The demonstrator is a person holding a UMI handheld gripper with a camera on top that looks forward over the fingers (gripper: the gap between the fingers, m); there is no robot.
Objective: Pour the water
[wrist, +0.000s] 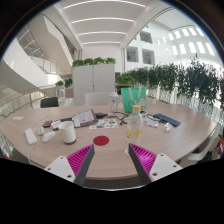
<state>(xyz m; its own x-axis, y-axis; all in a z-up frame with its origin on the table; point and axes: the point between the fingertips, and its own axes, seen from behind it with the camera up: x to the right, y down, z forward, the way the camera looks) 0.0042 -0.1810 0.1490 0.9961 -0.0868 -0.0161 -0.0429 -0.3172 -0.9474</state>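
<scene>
Item one: my gripper [111, 160], fingers spread wide and holding nothing, magenta pads [80, 161] facing each other above the near edge of a round wooden table [60, 142]. Item two: a clear plastic bottle [134, 124] with a pale cap, upright just beyond the right finger, a little in from the near edge and clear of both fingers. Item three: a red disc [101, 141], flat on the table just ahead of the gap between the fingers, left of the bottle. Item four: a white cup [68, 132], farther left, toward the table's left side. Item five: a clear vessel with green contents [135, 98], behind the bottle toward the far edge. Item six: a white cabinet [95, 77] and a row of green plants [190, 78] beyond the table.
</scene>
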